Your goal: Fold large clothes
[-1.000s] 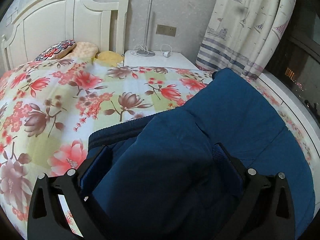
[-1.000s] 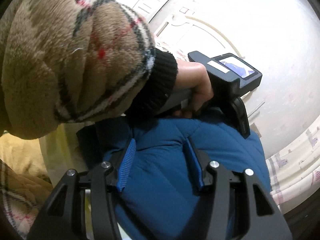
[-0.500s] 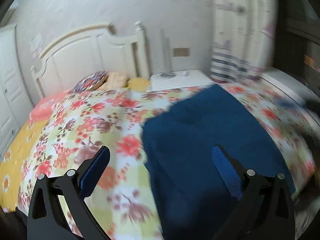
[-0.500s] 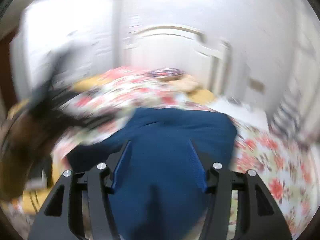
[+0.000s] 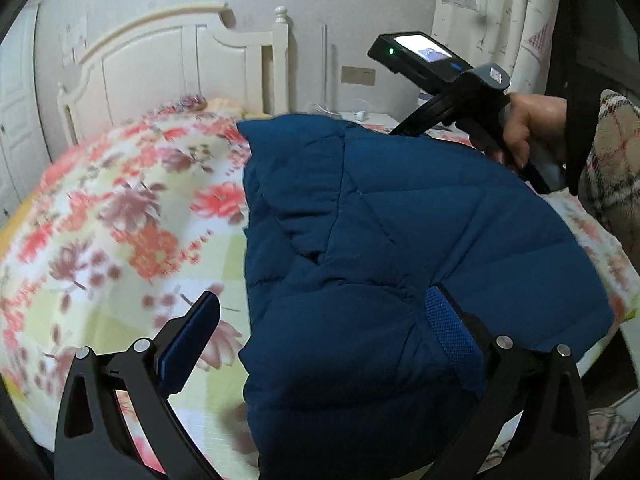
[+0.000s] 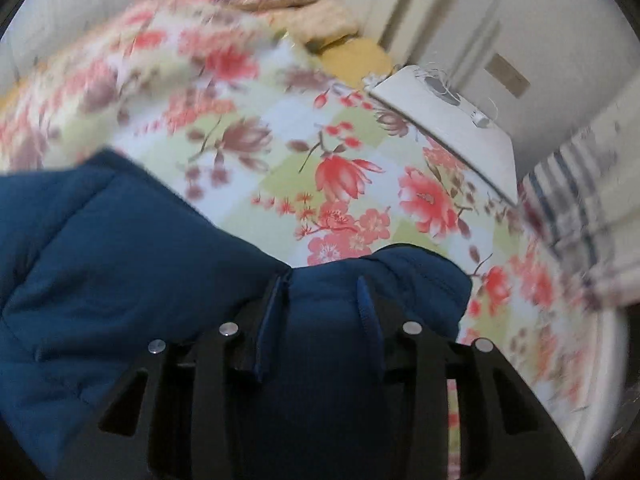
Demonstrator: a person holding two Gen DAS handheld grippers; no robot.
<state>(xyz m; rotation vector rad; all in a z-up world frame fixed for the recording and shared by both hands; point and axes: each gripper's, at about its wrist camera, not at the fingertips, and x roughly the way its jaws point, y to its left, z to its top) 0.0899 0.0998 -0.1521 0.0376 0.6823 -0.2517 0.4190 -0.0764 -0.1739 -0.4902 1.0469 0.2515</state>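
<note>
A dark blue padded jacket (image 5: 380,248) lies folded on the floral bedspread (image 5: 120,208). My left gripper (image 5: 320,324) is open above the jacket's near end; its left finger is over the bedspread, its right finger over the jacket. My right gripper (image 6: 320,300) is partly closed around a fold of the jacket (image 6: 120,280) at its far right edge. The right gripper's body and the hand on it also show in the left wrist view (image 5: 452,92). Whether the pads press the fabric is blurred.
A white headboard (image 5: 168,60) stands at the far end with pillows (image 6: 288,8) below it. A white nightstand (image 6: 444,120) with a cable sits beside the bed. A patterned curtain (image 5: 492,20) hangs at the right. The bed's right edge is close to the jacket.
Both grippers have swung around. The left one has pulled back off the jacket and stayed open. The right one has moved to the jacket's far right edge and narrowed around a fold.
</note>
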